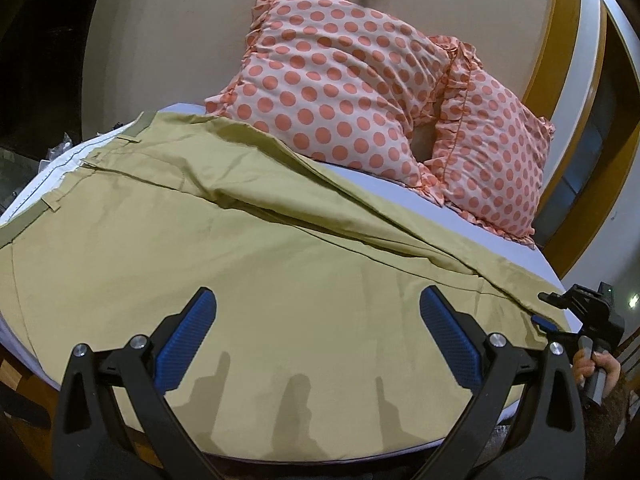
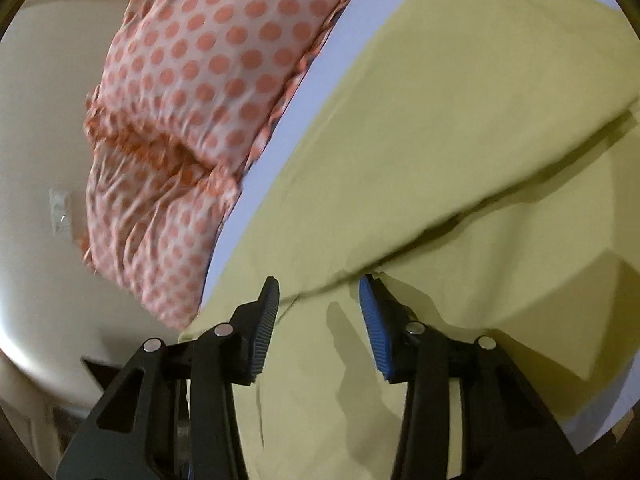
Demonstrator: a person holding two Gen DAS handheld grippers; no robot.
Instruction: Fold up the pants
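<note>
While the khaki pants (image 1: 248,240) lie spread across the bed (image 1: 460,208), waistband to my left and legs running right beside the polka-dot pillows (image 1: 340,80), my left gripper (image 1: 318,328) hovers wide open over the cloth. My right gripper (image 2: 318,320) is half spread at the leg hems, gripping nothing. Light, limp cotton, likely to sag; best pinched at hems and waistband.

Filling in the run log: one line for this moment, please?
step: folding start | pants: flat on bed | left gripper: open above | right gripper: open at hem
</note>
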